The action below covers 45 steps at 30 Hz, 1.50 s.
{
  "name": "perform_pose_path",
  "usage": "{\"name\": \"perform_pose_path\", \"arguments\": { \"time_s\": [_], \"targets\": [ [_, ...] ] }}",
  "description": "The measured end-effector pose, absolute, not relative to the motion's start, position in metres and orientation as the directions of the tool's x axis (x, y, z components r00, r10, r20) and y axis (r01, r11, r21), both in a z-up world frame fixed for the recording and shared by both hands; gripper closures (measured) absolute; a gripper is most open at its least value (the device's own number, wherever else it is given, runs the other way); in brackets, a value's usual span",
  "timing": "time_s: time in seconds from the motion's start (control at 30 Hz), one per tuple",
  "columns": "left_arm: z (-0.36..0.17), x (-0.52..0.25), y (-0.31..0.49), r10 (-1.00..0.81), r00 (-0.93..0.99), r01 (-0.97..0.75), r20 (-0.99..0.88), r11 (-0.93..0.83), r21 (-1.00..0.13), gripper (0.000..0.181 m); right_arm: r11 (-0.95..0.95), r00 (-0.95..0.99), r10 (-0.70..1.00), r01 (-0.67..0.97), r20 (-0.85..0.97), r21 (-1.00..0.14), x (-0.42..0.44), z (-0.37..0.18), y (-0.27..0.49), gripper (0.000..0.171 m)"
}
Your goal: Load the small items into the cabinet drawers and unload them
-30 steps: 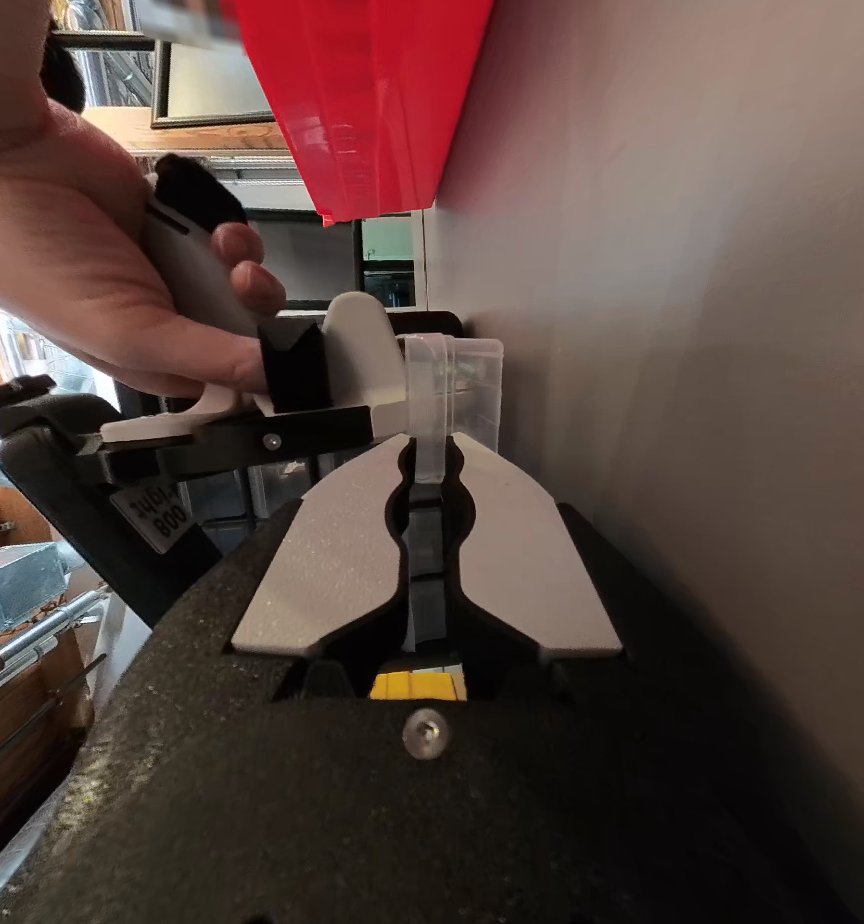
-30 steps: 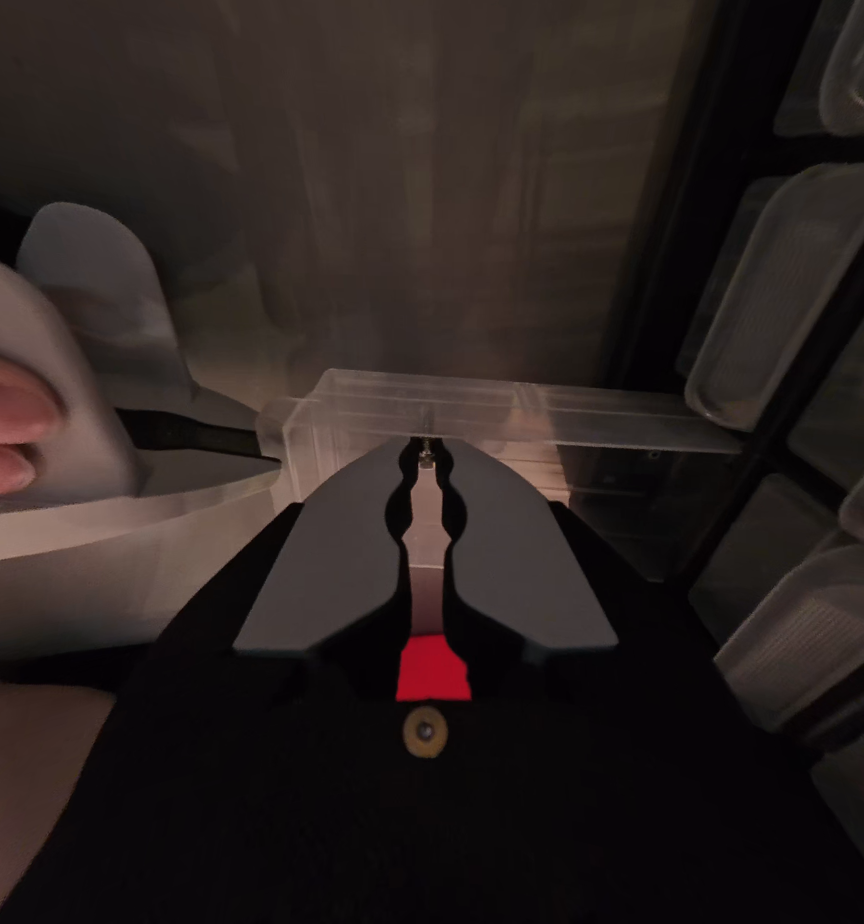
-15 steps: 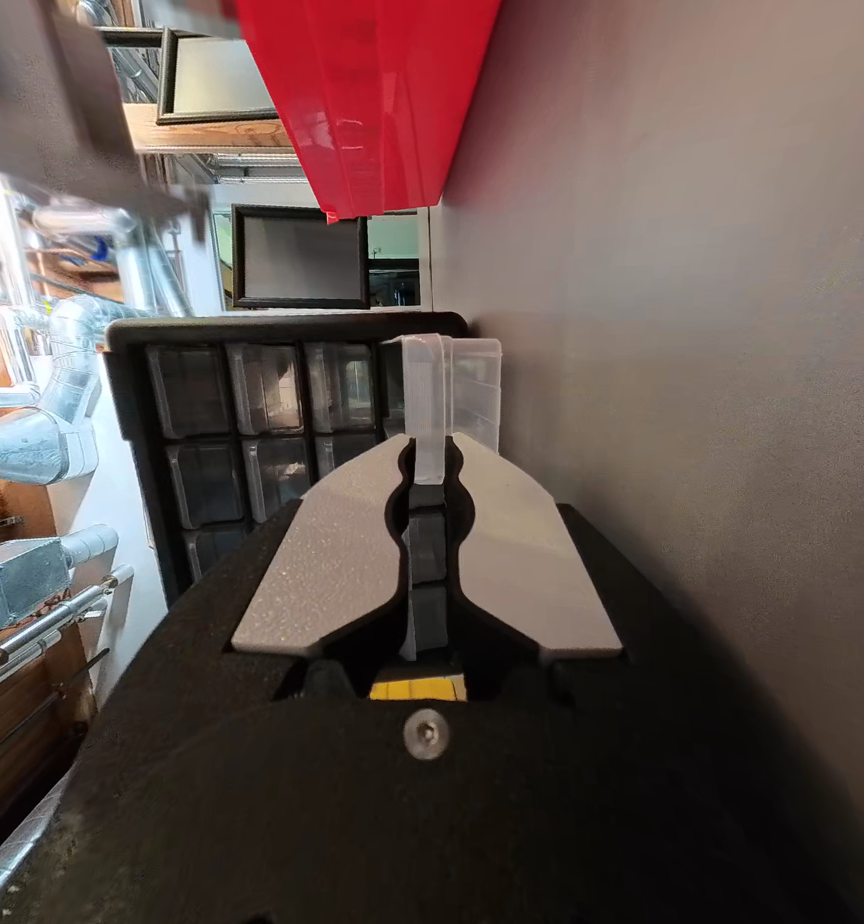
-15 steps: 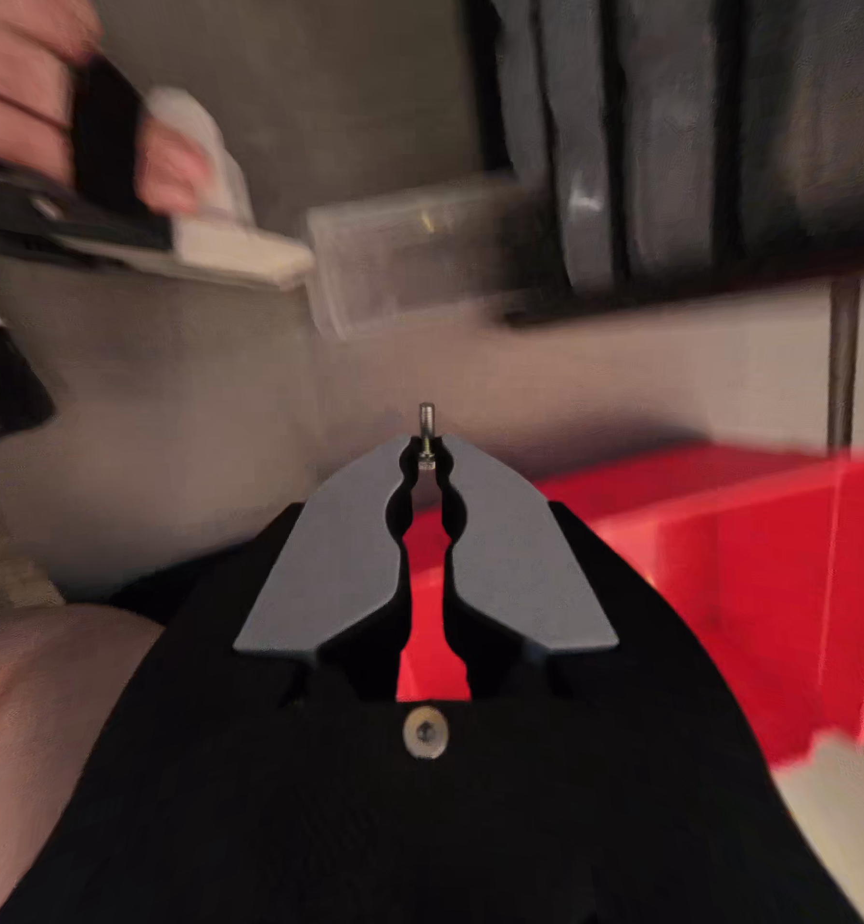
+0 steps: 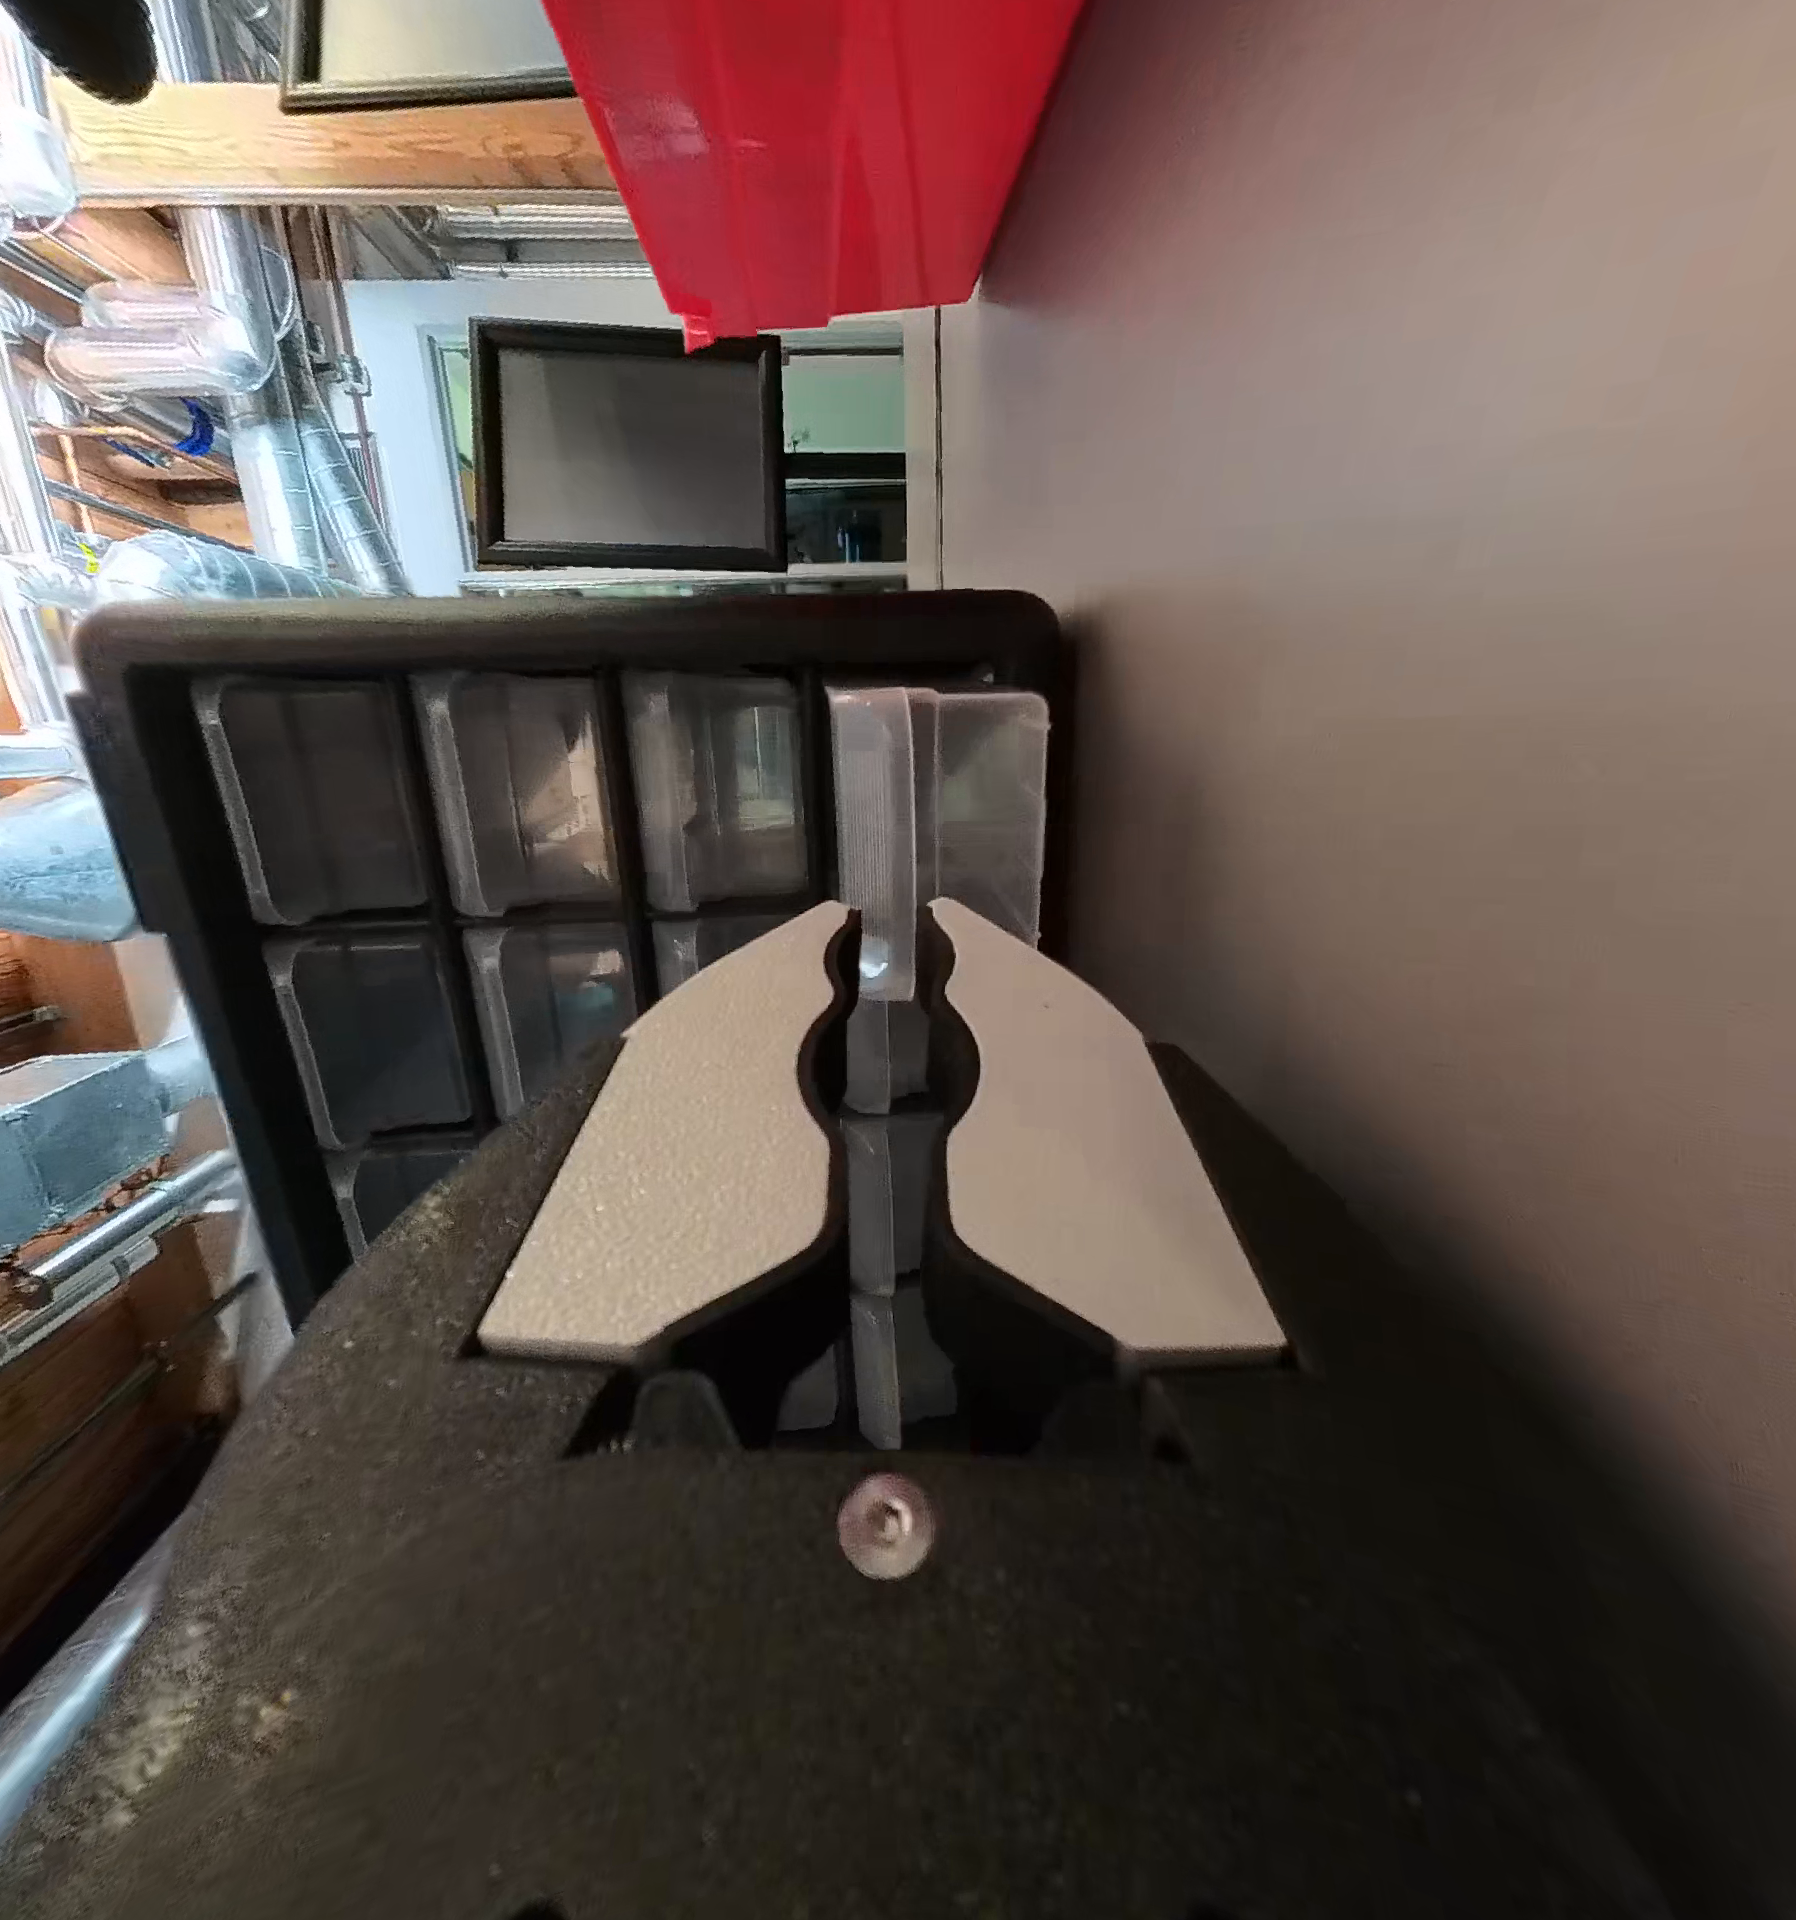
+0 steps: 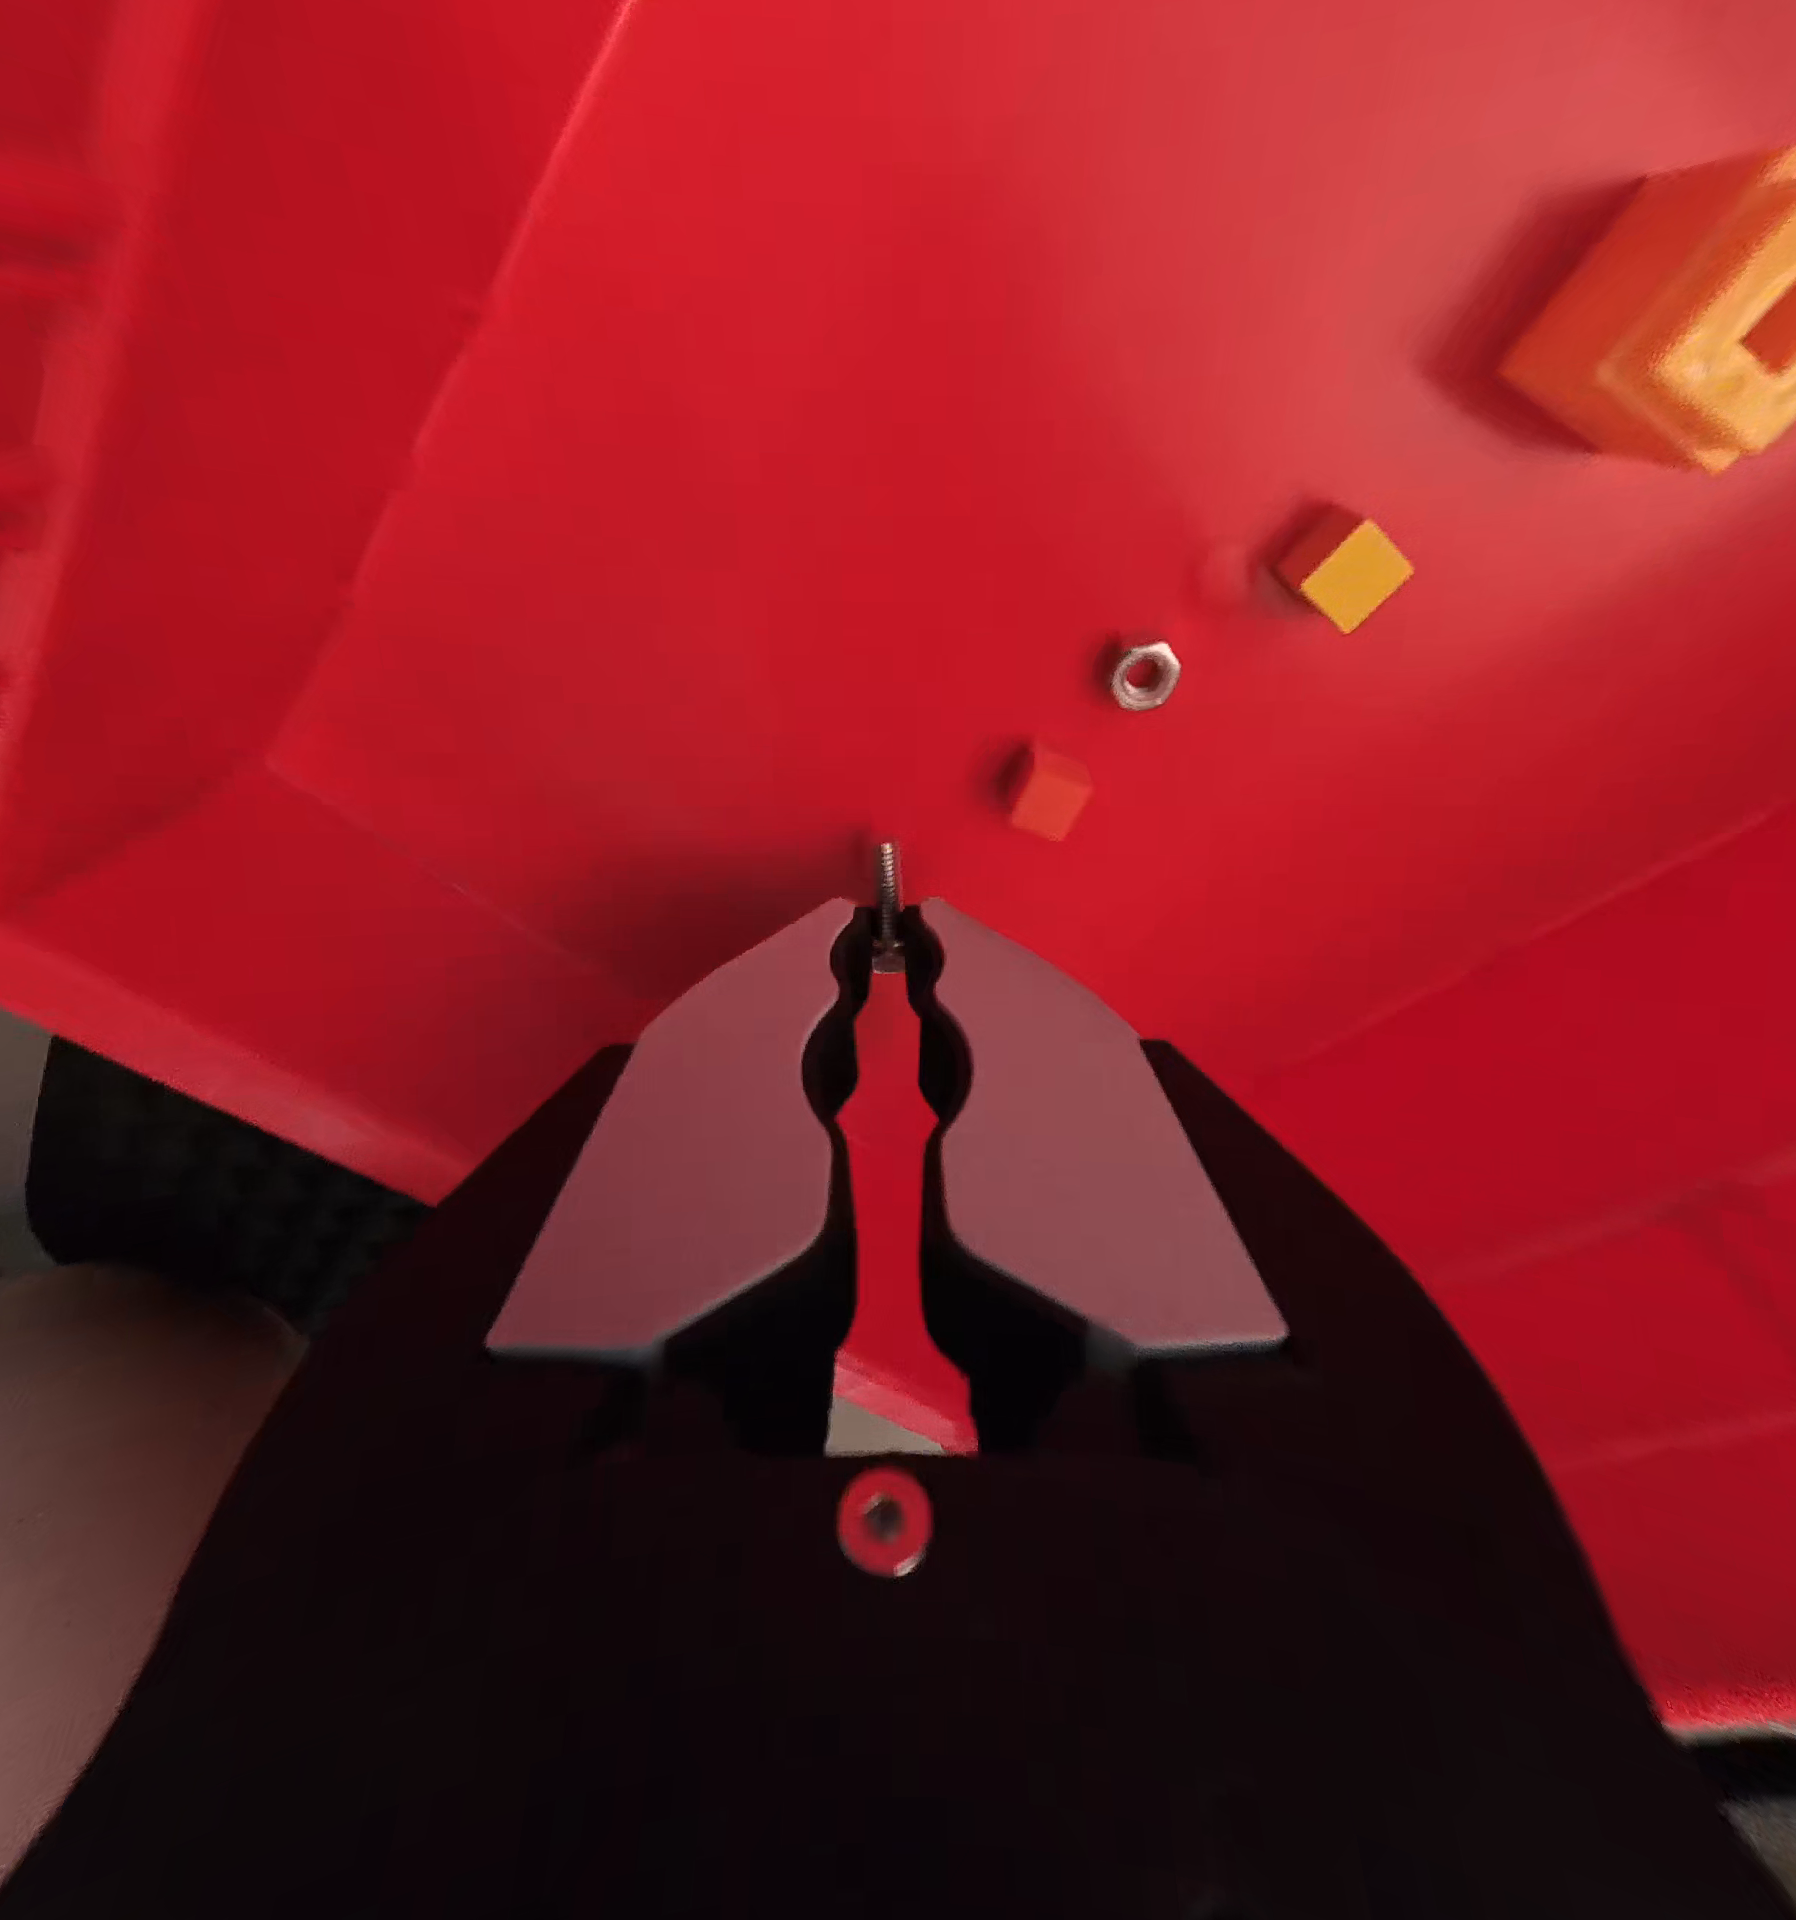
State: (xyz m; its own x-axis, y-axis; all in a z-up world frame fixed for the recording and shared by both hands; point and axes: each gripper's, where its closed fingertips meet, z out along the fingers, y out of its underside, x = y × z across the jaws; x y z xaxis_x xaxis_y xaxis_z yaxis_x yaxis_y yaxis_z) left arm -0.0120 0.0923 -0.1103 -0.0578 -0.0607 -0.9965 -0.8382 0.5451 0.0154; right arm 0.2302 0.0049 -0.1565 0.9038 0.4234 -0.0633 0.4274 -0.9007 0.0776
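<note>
The left wrist view is rolled sideways. My left gripper (image 5: 894, 920) is shut on the clear handle (image 5: 878, 810) of a clear drawer (image 5: 987, 810) pulled out of the black drawer cabinet (image 5: 561, 623). My right gripper (image 6: 889, 914) is shut on a small metal screw (image 6: 888, 873) that sticks out past its tips. It hangs over the inside of the red bin (image 6: 665, 416). In the bin lie a hex nut (image 6: 1143, 673), a small yellow cube (image 6: 1356, 577), a small red cube (image 6: 1050, 790) and a bigger orange block with a square hole (image 6: 1683, 312).
The grey tabletop (image 5: 1445, 831) fills the right side of the left wrist view, with the red bin (image 5: 821, 156) beyond the cabinet. The other cabinet drawers (image 5: 520, 800) are closed. A black-framed screen (image 5: 629, 447) and metal pipes stand behind. Across from one pair of fingers to the other is roughly 25 cm. The hex nut (image 6: 1143, 673) is closer to my right gripper, around 5 cm from its tips; the left tips are 25 cm off. My right gripper's tips are some 8 cm from the small yellow cube (image 6: 1356, 577).
My right gripper has swung away from the open drawer to over the red bin, still holding the screw. My left gripper has kept its hold on the drawer handle.
</note>
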Motion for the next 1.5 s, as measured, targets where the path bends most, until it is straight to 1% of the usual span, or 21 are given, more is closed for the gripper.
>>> {"name": "perform_pose_path", "arguments": {
  "time_s": [0.07,0.1,0.17,0.23,0.37,0.47,0.57,0.67,0.73,0.8,0.83,0.9,0.97,1.0,1.07,1.13,1.23,1.3,1.37,1.43,1.5],
  "targets": [
    [-0.111,-0.009,0.098,-0.049,-0.063,-0.844,-0.997,0.535,0.027,0.172,-0.903,0.911,0.409,0.413,-0.063,0.121,0.233,-0.161,0.001,0.163],
    [-0.111,-0.008,0.101,-0.048,-0.063,-0.846,-0.997,0.532,0.028,0.172,-0.908,0.917,0.394,0.400,-0.069,0.123,0.233,-0.162,0.001,0.163],
    [-0.110,-0.005,0.107,-0.050,-0.061,-0.851,-0.997,0.524,0.026,0.172,-0.924,0.928,0.363,0.370,-0.082,0.099,0.232,-0.161,0.004,0.163],
    [-0.110,-0.004,0.113,-0.046,-0.061,-0.856,-0.997,0.517,0.028,0.172,-0.930,0.931,0.357,0.362,-0.081,0.068,0.232,-0.157,0.006,0.157],
    [-0.110,-0.001,0.122,-0.032,-0.062,-0.863,-0.998,0.505,0.037,0.172,-0.952,0.951,0.306,0.306,-0.032,-0.007,0.243,-0.135,0.008,0.155],
    [-0.109,0.001,0.128,-0.029,-0.063,-0.870,-0.998,0.492,0.041,0.172,-0.953,0.960,0.279,0.279,0.018,-0.114,0.250,-0.112,0.012,0.155],
    [-0.109,0.003,0.134,-0.033,-0.059,-0.875,-0.998,0.483,0.035,0.172,-0.937,0.970,0.227,0.241,0.087,-0.251,0.266,-0.087,0.018,0.155],
    [-0.109,0.006,0.139,-0.031,-0.058,-0.879,-0.998,0.476,0.037,0.172,-0.898,0.983,0.116,0.165,0.142,-0.409,0.292,-0.062,0.024,0.153],
    [-0.109,0.007,0.144,-0.033,-0.058,-0.883,-0.998,0.468,0.036,0.172,-0.853,0.987,0.013,0.094,0.160,-0.514,0.314,-0.046,0.029,0.149],
    [-0.109,0.008,0.146,-0.020,-0.067,-0.885,-0.998,0.462,0.050,0.172,-0.825,0.985,-0.083,0.019,0.154,-0.565,0.333,-0.040,0.027,0.148],
    [-0.109,0.008,0.146,-0.016,-0.070,-0.888,-0.997,0.457,0.055,0.172,-0.818,0.984,-0.101,0.002,0.147,-0.575,0.337,-0.040,0.026,0.147],
    [-0.109,0.008,0.146,-0.026,-0.049,-0.891,-0.998,0.453,0.031,0.170,-0.827,0.986,-0.088,0.009,0.145,-0.562,0.339,-0.047,0.024,0.145],
    [-0.108,0.004,0.144,-0.027,-0.032,-0.900,-0.999,0.436,0.017,0.151,-0.852,0.985,-0.064,0.029,0.157,-0.522,0.340,-0.057,0.022,0.140],
    [-0.105,0.000,0.142,-0.018,-0.022,-0.903,-1.000,0.430,0.012,0.145,-0.862,0.983,-0.061,0.035,0.174,-0.505,0.342,-0.062,0.022,0.139],
    [-0.101,-0.008,0.132,-0.031,0.001,-0.894,-1.000,0.447,-0.015,0.144,-0.878,0.984,-0.053,0.035,0.171,-0.478,0.343,-0.071,0.022,0.139],
    [-0.095,-0.022,0.123,-0.075,0.036,-0.892,-0.997,0.448,-0.066,0.146,-0.891,0.992,-0.041,0.018,0.120,-0.454,0.338,-0.082,0.021,0.137],
    [-0.083,-0.053,0.115,-0.197,0.138,-0.901,-0.971,0.381,-0.206,0.146,-0.919,0.996,-0.049,-0.014,0.079,-0.395,0.338,-0.097,0.016,0.134],
    [-0.068,-0.080,0.110,-0.301,0.244,-0.892,-0.922,0.304,-0.335,0.146,-0.933,0.996,-0.079,-0.056,0.049,-0.356,0.340,-0.107,0.013,0.133],
    [-0.043,-0.111,0.106,-0.364,0.374,-0.849,-0.853,0.235,-0.473,0.146,-0.941,0.994,-0.104,-0.106,-0.023,-0.322,0.336,-0.116,0.012,0.131],
    [-0.016,-0.153,0.112,-0.372,0.498,-0.796,-0.784,0.164,-0.583,0.146,-0.946,0.987,-0.135,-0.154,-0.085,-0.285,0.332,-0.124,0.011,0.132],
    [0.010,-0.212,0.131,-0.314,0.619,-0.744,-0.720,0.060,-0.666,0.146,-0.951,0.979,-0.170,-0.194,-0.114,-0.243,0.332,-0.130,0.007,0.137]
  ]
}}
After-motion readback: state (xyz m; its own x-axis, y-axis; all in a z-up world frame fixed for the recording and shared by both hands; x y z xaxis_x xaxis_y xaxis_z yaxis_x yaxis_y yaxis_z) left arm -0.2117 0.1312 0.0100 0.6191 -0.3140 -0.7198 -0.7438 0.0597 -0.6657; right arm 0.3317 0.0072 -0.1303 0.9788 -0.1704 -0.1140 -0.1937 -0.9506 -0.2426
